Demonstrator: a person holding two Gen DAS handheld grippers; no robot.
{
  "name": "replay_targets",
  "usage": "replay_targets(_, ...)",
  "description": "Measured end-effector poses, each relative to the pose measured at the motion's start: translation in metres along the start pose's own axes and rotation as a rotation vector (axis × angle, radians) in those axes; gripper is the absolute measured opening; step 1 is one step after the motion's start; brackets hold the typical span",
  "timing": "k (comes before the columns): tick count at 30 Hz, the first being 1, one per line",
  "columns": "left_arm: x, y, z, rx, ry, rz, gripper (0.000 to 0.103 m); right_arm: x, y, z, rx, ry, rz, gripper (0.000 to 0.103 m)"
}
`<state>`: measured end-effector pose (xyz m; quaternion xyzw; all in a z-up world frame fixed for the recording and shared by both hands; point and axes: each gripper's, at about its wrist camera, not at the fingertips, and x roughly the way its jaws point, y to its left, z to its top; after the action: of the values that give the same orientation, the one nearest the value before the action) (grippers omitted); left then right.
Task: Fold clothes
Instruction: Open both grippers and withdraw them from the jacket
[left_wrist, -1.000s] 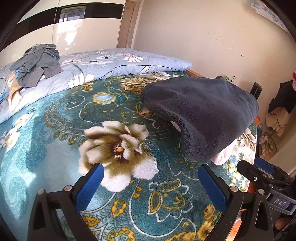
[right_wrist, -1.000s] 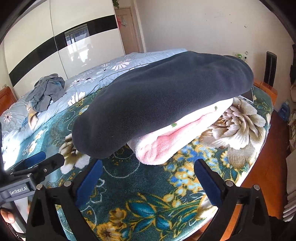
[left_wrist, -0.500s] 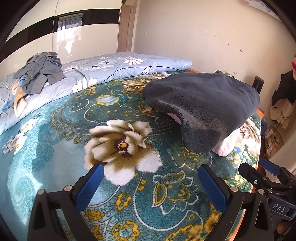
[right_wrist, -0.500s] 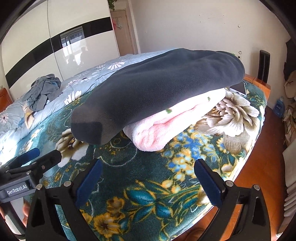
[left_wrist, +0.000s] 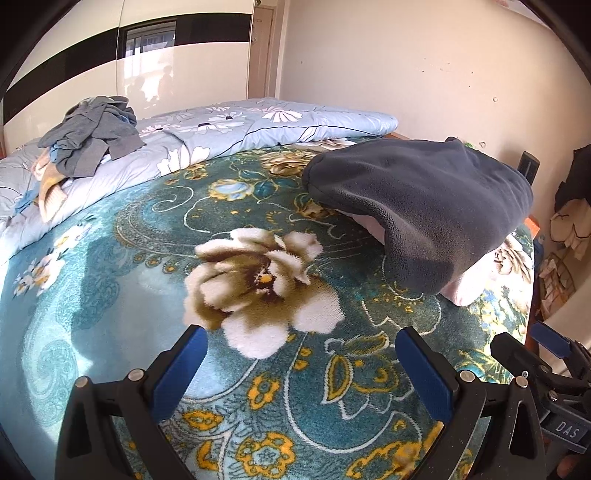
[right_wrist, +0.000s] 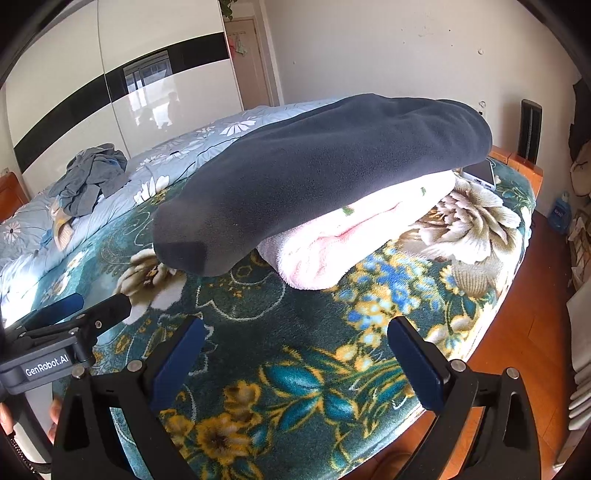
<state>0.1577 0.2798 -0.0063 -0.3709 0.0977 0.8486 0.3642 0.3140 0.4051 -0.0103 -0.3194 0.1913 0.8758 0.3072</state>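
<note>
**Folded fleece on floral bed**

Dark grey fleece garment (right_wrist: 332, 162), soft and matte, folded thick atop fluffy pink towel (right_wrist: 343, 240) on plush teal floral blanket (left_wrist: 258, 266). Rumpled grey clothes pile (left_wrist: 92, 133) far back on pale blue quilt (left_wrist: 240, 125). Left gripper (left_wrist: 301, 365) and right gripper (right_wrist: 295, 354): fingers spread wide, holding nothing, above blanket short of the stack.

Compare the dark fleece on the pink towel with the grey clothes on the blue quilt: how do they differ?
The dark fleece is folded into a smooth, flat slab; the grey clothes lie crumpled in a loose heap. The fleece is stacked on a folded pink towel near the bed's foot corner; the grey clothes sit on the blue quilt at the far side. The fleece is charcoal, the heap lighter grey. Neither gripper holds either.
</note>
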Motion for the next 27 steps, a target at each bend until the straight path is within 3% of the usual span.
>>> replay_targets(27, -0.0018, -0.0064, -0.003, 0.034, -0.013, 0.0, 0.103, 0.0007, 0.0092, -0.0018, -0.022, 0.01, 0.011, 0.1)
